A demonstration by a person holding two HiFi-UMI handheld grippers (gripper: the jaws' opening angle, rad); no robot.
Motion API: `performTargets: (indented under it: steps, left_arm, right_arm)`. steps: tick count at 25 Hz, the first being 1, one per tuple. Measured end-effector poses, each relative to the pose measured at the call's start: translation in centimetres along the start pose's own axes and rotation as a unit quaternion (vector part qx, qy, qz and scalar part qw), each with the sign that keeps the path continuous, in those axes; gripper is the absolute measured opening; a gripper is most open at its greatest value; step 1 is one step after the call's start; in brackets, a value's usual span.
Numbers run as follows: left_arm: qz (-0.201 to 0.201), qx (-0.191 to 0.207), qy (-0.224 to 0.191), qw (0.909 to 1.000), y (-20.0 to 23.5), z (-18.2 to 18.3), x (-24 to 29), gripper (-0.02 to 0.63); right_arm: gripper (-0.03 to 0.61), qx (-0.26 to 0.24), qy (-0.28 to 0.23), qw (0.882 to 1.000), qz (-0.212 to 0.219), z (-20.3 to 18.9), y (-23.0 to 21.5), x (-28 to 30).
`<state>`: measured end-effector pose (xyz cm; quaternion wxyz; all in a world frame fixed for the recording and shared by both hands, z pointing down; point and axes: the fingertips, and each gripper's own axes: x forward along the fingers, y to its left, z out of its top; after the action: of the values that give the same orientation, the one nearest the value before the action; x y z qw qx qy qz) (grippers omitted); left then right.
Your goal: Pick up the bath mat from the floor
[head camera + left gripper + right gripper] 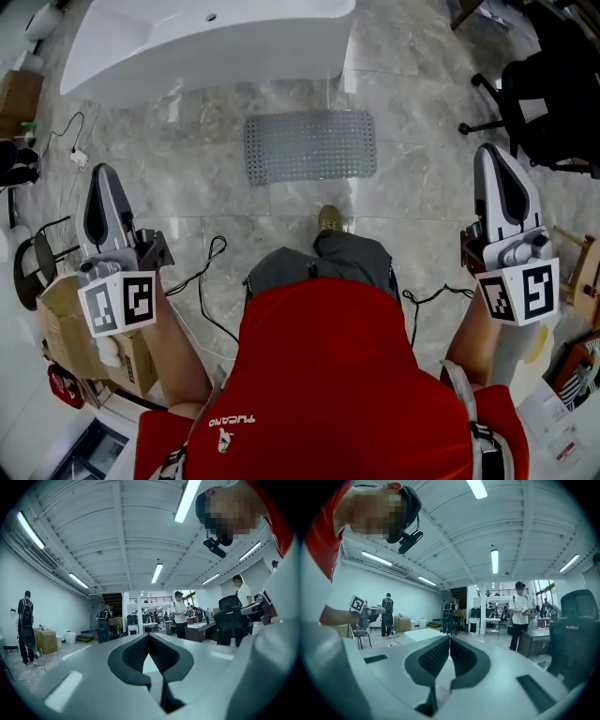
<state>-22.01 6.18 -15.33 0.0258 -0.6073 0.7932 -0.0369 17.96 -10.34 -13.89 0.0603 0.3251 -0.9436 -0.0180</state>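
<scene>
The left tongs [103, 173] and right tongs [491, 152] are each pressed together with nothing in them. The grey bath mat [310, 146] lies flat on the floor [422, 202] ahead, between the 2 tongs, near a white tub [206, 47].

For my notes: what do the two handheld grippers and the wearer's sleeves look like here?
The left gripper and right gripper share pale grey, tapering plastic shells with a dark oval opening and black ribbed pads inside. Each carries a white cube printed with black square markers. The person wears a red short-sleeved shirt with small white lettering.
</scene>
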Motion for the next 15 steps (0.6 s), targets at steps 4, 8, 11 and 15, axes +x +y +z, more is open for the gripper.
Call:
performTargets:
  steps: [4, 8, 11, 15]
  left_arm:
    - [0.010, -0.004, 0.002, 0.9999, -0.6, -0.3, 0.7, 0.005]
    - [0.018, -0.005, 0.011, 0.9998, -0.4, -0.5, 1.1, 0.006]
    - [0.019, -0.005, 0.016, 0.9997, 0.0, -0.7, 1.6, 0.006]
    - [0.015, -0.008, 0.018, 0.9997, 0.4, -1.1, 2.8, 0.006]
  right_arm:
    - [0.003, -0.003, 0.004, 1.000, 0.005, -0.8, -1.6, 1.0]
    - [0.003, 0.004, 0.011, 1.000, 0.011, -1.6, -1.9, 2.2]
    - [0.003, 0.007, 0.013, 1.000, 0.013, -1.8, -1.6, 3.0]
    - [0.002, 0.007, 0.019, 1.000, 0.007, -2.1, -1.5, 3.7]
